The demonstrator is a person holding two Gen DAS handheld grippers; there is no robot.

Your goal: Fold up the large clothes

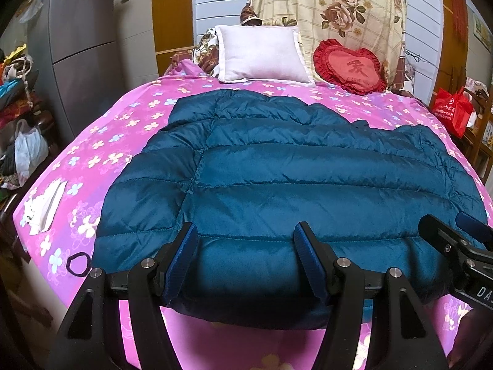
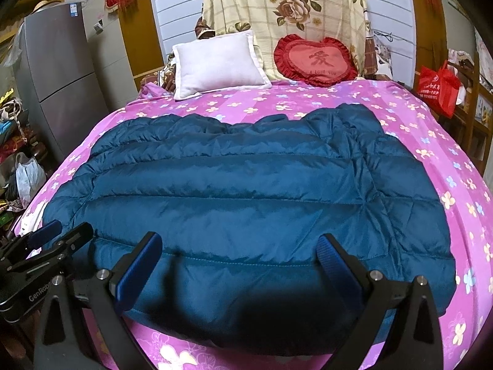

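Jacket: I see one teal down jacket (image 1: 277,166) lying flat on the pink floral bedsheet (image 1: 92,141).
Grippers: my two, left gripper (image 1: 246,246) and right gripper (image 2: 240,256), spread wide, holding nothing.
Pillows: two, one white pillow (image 1: 262,52), one red heart cushion (image 1: 351,66).

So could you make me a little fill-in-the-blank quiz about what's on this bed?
1. The puffy jacket spread on the bed is dark ____.
2. The red cushion is shaped like a ____.
3. Both grippers, left and right, have their jaws ____.
4. The sheet is pink with printed ____.

Missing words: blue; heart; open; flowers
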